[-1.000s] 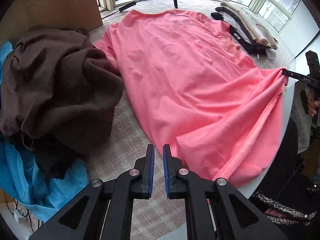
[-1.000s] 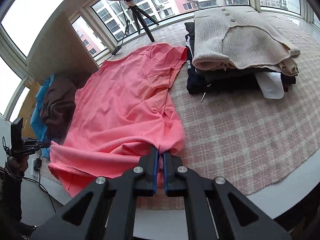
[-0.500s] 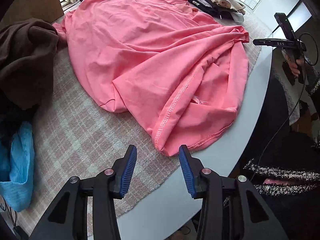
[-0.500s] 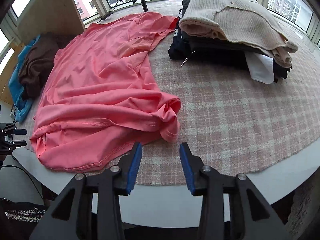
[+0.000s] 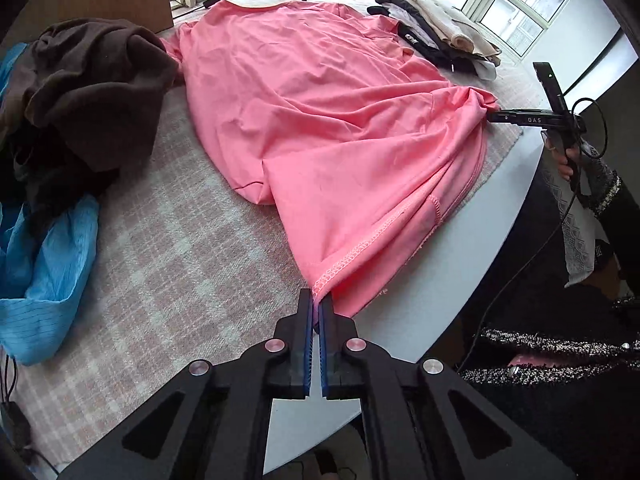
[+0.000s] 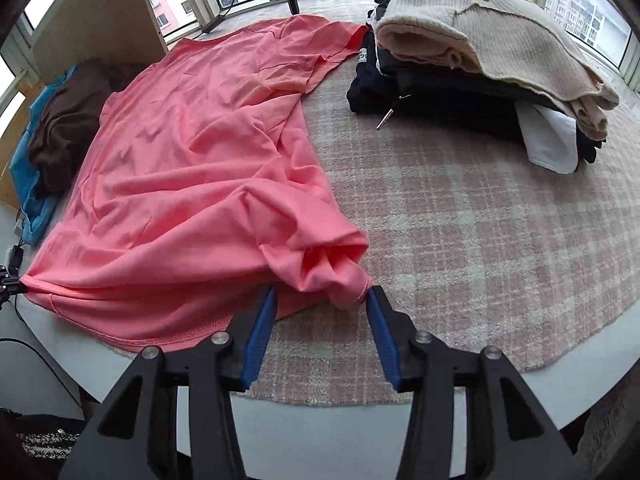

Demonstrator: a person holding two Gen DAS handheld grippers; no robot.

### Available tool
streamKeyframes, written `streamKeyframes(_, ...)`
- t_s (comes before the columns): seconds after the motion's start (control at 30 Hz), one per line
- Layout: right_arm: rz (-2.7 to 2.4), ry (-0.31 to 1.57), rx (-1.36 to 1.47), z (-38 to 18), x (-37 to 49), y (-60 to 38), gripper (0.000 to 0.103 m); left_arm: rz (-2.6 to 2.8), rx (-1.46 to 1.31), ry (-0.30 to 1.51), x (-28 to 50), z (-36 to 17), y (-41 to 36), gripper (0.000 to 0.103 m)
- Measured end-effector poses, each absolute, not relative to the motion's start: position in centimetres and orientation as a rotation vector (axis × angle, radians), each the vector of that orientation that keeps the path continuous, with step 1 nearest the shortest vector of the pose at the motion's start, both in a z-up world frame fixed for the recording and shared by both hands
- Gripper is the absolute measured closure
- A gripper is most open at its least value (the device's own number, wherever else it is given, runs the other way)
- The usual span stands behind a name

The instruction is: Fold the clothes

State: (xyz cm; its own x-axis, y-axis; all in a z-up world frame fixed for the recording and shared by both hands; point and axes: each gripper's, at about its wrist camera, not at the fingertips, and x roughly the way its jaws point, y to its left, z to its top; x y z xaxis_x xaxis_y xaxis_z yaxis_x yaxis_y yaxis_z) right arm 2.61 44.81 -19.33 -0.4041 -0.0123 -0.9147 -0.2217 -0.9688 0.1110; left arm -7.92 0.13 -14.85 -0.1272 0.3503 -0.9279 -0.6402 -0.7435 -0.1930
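A coral-pink T-shirt [image 5: 320,120] lies spread across the middle of a round white table [image 5: 480,264], on a pink-and-cream plaid cloth [image 5: 180,248]. Its fabric is thin and creased, with soft ridges running from the far neckline toward the near hem. The hem shows a line of zigzag overlock stitching, and it is turned up so the inner side of the seam faces outward.

The left gripper [image 5: 316,312] has its 2 blue pads pressed together on the near left corner of the hem, pinching the stitched edge, and the cloth is drawn into a taut ridge up from that point. The right gripper [image 6: 320,316] has its jaws spreading apart; the bunched near right corner of the shirt sits between the blue pads, brushing the right one, yet neither pad presses on it. That corner is gathered into a loose knot of folds.

Left of the shirt sits a crumpled brown garment [image 5: 92,92] over a blue garment [image 5: 48,264]. On the far right stands a stack of folded clothes [image 6: 480,64], topped by a beige knit.
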Motion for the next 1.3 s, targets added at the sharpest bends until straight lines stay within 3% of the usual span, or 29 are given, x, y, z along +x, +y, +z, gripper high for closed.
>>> streamKeyframes(0.1,2.519,0.292,-1.660,-20.1,1.8,44.2,0.060,1.954,-1.487,0.336,-8.5,-14.7,-0.2,0.101)
streamKeyframes(0.13,2.522,0.290,-1.671,-20.1,1.7,43.9,0.075,1.953,-1.482,0.339,-8.5,-14.6,0.0,0.101)
streamKeyframes(0.17,2.522,0.315,-1.702,-19.9,1.8,43.8,0.099,1.952,-1.477,0.343,-8.5,-14.4,0.2,0.101)
streamKeyframes(0.27,2.545,0.473,-1.761,-18.3,3.8,43.6,0.098,1.944,-1.434,0.370,-8.0,-12.6,-0.1,0.101)
streamKeyframes(0.4,2.670,0.922,-1.692,-13.7,9.0,43.9,0.098,1.957,-1.398,0.402,-6.7,-9.8,-1.7,0.101)
streamKeyframes(0.6,2.368,0.475,-1.743,-15.2,11.6,43.9,0.097,1.863,-1.462,0.526,-4.9,-13.3,-1.8,0.097)
streamKeyframes(0.73,2.279,0.362,-1.796,-17.5,11.3,43.8,0.096,1.833,-1.469,0.542,-4.0,-14.3,-2.6,0.096)
streamKeyframes(0.8,2.311,0.326,-1.804,-17.5,10.9,43.1,0.091,1.838,-1.450,0.555,-3.8,-14.1,-3.0,0.097)
streamKeyframes(0.87,2.362,0.262,-1.804,-17.2,10.3,41.9,0.070,1.836,-1.425,0.569,-3.8,-14.2,-2.8,0.096)
streamKeyframes(0.9,2.386,0.214,-1.805,-17.1,10.0,41.2,0.067,1.831,-1.414,0.576,-4.0,-14.4,-2.5,0.093)
streamKeyframes(1.1,2.456,0.144,-1.818,-17.4,7.9,38.9,0.067,1.763,-1.403,0.556,-5.1,-17.2,-0.2,0.091)
streamKeyframes(1.3,2.451,0.096,-1.861,-18.3,7.0,37.1,0.067,1.597,-1.425,0.601,-1.1,-19.1,0.9,0.091)
